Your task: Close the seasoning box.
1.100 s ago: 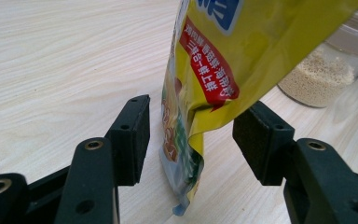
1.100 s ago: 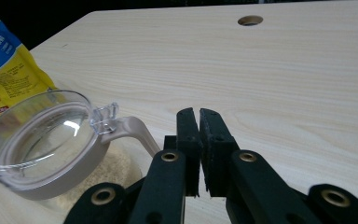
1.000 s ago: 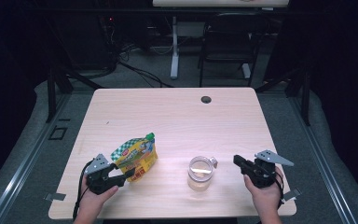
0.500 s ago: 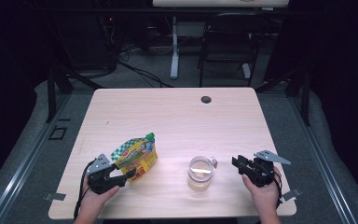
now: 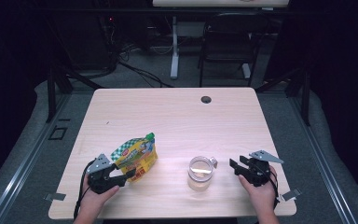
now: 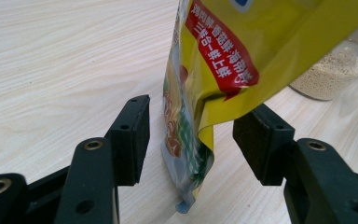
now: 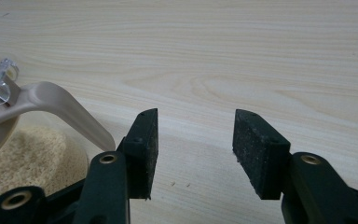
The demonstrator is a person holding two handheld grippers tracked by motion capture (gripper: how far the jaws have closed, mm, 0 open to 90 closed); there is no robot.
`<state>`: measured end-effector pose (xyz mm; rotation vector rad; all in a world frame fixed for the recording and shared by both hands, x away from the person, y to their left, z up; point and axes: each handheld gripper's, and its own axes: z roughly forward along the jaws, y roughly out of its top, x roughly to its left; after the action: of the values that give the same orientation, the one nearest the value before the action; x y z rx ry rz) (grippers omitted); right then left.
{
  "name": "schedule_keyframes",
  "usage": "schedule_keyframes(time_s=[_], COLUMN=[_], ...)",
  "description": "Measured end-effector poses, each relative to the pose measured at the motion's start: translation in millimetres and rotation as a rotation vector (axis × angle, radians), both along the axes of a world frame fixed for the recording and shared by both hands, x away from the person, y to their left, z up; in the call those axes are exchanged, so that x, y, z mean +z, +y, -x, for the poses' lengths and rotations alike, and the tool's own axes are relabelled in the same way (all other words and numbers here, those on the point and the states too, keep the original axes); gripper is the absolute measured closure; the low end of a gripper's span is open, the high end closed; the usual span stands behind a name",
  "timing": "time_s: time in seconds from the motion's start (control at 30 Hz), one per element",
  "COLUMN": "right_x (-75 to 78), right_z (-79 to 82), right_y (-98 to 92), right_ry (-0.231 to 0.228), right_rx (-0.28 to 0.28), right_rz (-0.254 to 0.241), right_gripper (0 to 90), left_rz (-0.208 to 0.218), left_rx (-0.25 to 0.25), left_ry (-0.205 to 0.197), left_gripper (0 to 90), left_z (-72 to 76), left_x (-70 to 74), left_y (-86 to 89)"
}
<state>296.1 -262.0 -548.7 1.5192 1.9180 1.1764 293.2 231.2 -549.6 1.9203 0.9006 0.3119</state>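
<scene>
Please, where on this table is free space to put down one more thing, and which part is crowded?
The far half of the table, between the pouch and the round hole, is bare. The gap between pouch and jar is also free. The near edge is crowded: both hand-held grippers, pouch and jar.

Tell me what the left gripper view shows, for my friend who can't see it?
A yellow snack pouch stands on the wooden table, its lower edge between the left gripper's open black jaws. A glass jar of pale grains sits behind.
</scene>
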Motion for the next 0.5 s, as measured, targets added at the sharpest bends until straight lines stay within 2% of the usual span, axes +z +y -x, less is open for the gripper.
schedule_keyframes(time_s=[0.1, 0.23, 0.5], right_x=[0.1, -0.4, -0.3], right_z=[-0.1, -0.6, -1.0], right_y=[0.4, 2.2, 3.9], right_ry=[-0.007, -0.019, -0.023], right_rx=[-0.003, -0.008, -0.007], right_rz=[0.002, 0.041, 0.046], right_gripper=[50.1, 50.1, 49.6], left_rz=[-0.001, -0.003, 0.004], left_rx=[0.001, 0.009, 0.006], left_ry=[0.002, 0.008, 0.014], left_gripper=[46.6, 46.7, 45.9], left_z=[-0.2, -0.6, -1.3], left_x=[0.0, -0.2, -1.1], left_y=[0.5, 1.7, 2.3])
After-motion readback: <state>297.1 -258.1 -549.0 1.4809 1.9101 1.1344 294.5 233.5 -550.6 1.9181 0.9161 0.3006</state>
